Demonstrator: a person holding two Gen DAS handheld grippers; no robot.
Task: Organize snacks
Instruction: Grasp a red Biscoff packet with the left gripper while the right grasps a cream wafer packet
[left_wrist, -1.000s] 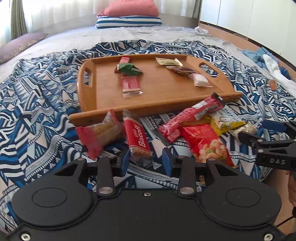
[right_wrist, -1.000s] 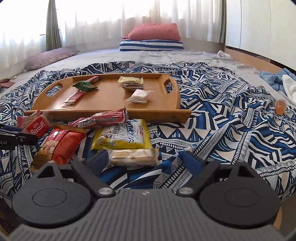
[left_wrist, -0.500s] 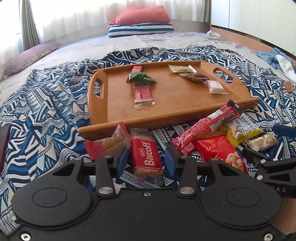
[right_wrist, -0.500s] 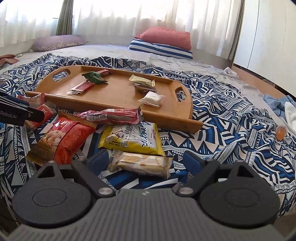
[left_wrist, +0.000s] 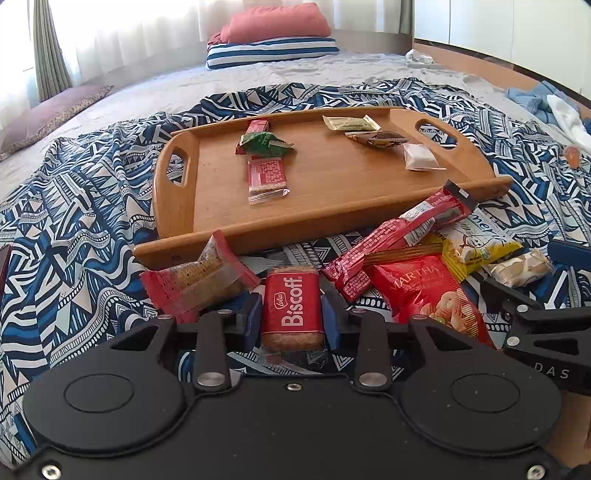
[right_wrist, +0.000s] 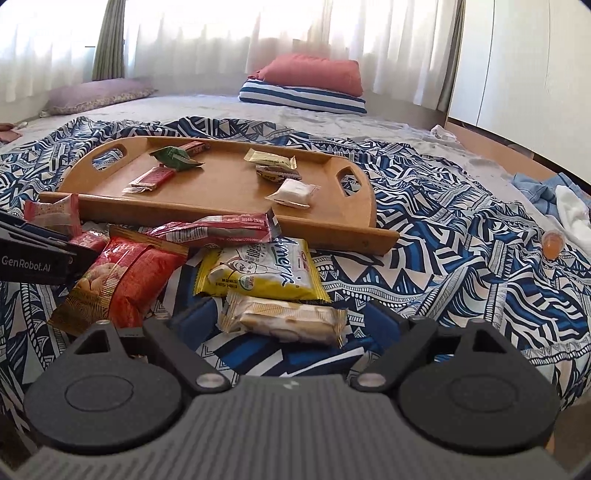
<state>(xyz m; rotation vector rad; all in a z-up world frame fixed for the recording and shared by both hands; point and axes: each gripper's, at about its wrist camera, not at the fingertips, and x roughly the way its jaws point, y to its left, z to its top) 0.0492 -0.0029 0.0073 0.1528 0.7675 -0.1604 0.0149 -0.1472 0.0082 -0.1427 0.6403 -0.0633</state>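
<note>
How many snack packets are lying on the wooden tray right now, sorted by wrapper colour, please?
Red packets: 2
Green packet: 1
Beige packet: 1
Brown packet: 1
White packet: 1
Total on the wooden tray: 6

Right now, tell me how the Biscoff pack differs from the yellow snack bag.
The Biscoff pack is red, small and sits between the closing left gripper fingers; the yellow snack bag is larger, flatter and untouched, beyond the open right gripper. Both lie on the patterned blanket, outside the wooden tray.
</note>
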